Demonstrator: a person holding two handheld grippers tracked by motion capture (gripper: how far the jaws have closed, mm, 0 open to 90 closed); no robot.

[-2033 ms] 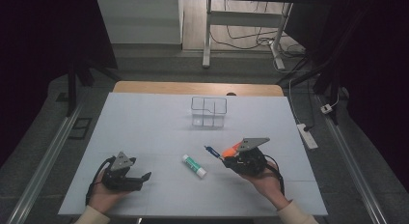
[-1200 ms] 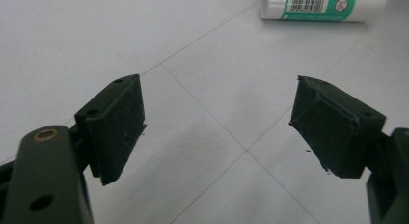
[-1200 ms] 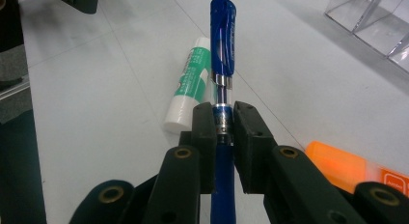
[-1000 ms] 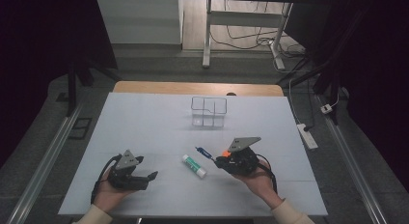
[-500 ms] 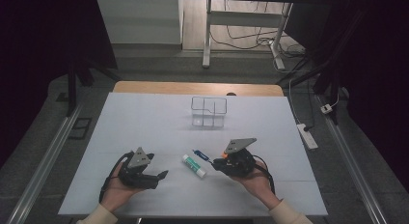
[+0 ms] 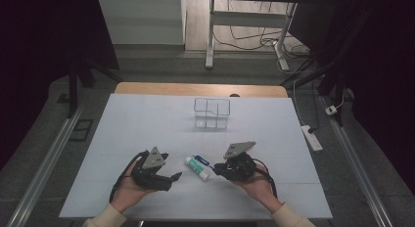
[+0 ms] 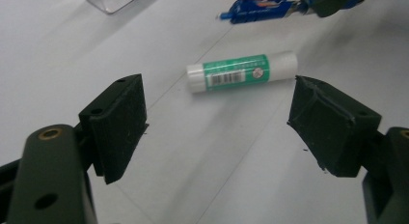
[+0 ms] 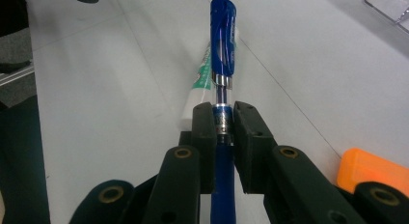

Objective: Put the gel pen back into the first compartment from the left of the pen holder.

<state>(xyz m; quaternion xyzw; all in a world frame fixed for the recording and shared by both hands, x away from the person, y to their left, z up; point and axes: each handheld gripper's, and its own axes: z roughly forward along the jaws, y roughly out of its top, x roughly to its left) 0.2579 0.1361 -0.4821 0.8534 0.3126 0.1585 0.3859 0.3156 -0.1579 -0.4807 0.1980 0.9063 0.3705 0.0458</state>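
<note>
White table (image 6: 147, 119), left tongs (image 7: 217, 118) gaping toward glue stick (image 7: 241, 72), right tongs (image 8: 224, 125) clamping blue pen (image 8: 223, 35), palms up.

Bright table, dark room around it

Even overhead light is washing the white table (image 6: 147, 124) pale while the surrounding floor is sinking into near black. Soft shadows are pooling under the hands near the front edge. In the gripper views the near jaws are blurring slightly, and the glue stick (image 7: 241, 71) is staying sharp, without glare.
</note>
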